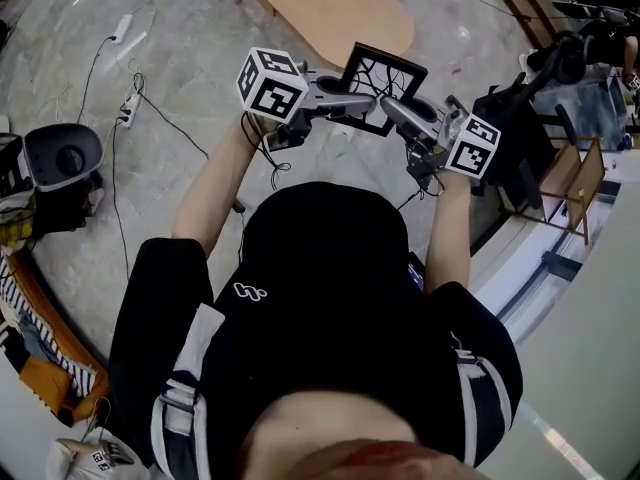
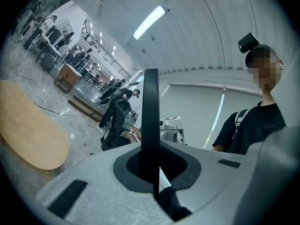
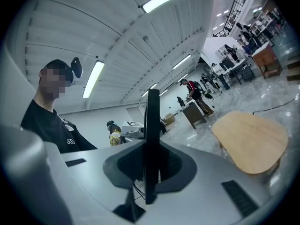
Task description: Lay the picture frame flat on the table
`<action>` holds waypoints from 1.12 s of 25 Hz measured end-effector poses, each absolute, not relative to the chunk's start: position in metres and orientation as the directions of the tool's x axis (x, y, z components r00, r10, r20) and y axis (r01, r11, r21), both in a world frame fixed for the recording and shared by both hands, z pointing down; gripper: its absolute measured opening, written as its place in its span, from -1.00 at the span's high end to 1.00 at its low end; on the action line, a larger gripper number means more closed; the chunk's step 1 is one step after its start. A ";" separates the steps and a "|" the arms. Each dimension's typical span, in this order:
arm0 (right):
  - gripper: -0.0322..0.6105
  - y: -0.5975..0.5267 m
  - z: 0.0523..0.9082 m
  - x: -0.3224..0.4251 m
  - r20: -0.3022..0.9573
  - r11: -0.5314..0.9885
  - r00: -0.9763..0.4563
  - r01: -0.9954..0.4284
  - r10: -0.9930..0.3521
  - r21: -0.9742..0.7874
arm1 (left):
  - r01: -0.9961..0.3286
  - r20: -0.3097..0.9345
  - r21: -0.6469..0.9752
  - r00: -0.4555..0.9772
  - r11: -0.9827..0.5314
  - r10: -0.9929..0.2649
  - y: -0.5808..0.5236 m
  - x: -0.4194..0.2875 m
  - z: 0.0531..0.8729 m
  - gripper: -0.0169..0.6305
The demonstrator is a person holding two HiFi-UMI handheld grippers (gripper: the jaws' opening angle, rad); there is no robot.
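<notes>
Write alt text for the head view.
Seen from above, a person in a black shirt holds a black picture frame in the air between the left gripper and the right gripper, each shut on an edge of it. A light wooden table stands beyond.

Head camera is looking steeply down; gripper cameras are facing up along their jaws — all sharing the wooden surface [image 1: 330, 8].

Wooden table [image 1: 330, 8] ahead, top bare: room to come down. Open floor [image 1: 190, 28] between it and the person. Cables [image 1: 138, 80] and power strip [image 1: 128, 110] left; black chair [image 1: 520, 138] close right.
</notes>
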State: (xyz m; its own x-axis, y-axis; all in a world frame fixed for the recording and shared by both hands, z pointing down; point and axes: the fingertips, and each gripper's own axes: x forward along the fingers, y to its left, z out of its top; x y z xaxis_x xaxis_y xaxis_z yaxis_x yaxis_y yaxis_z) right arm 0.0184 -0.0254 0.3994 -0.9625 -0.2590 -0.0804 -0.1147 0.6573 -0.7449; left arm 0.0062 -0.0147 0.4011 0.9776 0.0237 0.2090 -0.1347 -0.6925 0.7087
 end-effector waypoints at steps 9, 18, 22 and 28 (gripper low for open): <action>0.73 -0.024 0.391 0.018 -0.100 0.684 -0.959 -0.115 -0.266 -0.720 | -0.141 0.217 0.689 0.976 -0.711 0.016 -0.013 0.005 0.393 0.89; 0.73 -0.024 0.372 0.017 -0.091 0.738 -0.953 -0.162 -0.289 -0.655 | -0.088 0.178 0.669 0.983 -0.738 0.044 -0.014 0.005 0.376 0.89; 0.73 -0.019 0.361 0.015 -0.082 0.747 -0.941 -0.205 -0.327 -0.633 | -0.047 0.157 0.668 0.984 -0.743 0.079 -0.010 0.003 0.365 0.89; 0.73 -0.023 0.365 0.018 -0.104 0.757 -0.940 -0.192 -0.324 -0.624 | -0.079 0.197 0.667 0.978 -0.741 0.073 -0.014 0.005 0.370 0.89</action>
State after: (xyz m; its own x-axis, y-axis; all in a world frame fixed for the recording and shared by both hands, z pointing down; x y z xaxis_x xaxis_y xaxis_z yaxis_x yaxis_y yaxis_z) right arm 0.0176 -0.0231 0.3652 -0.9404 -0.3237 -0.1040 -0.1917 0.7573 -0.6243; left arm 0.0049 -0.0139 0.3696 0.9776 0.0732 0.1972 -0.0792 -0.7406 0.6673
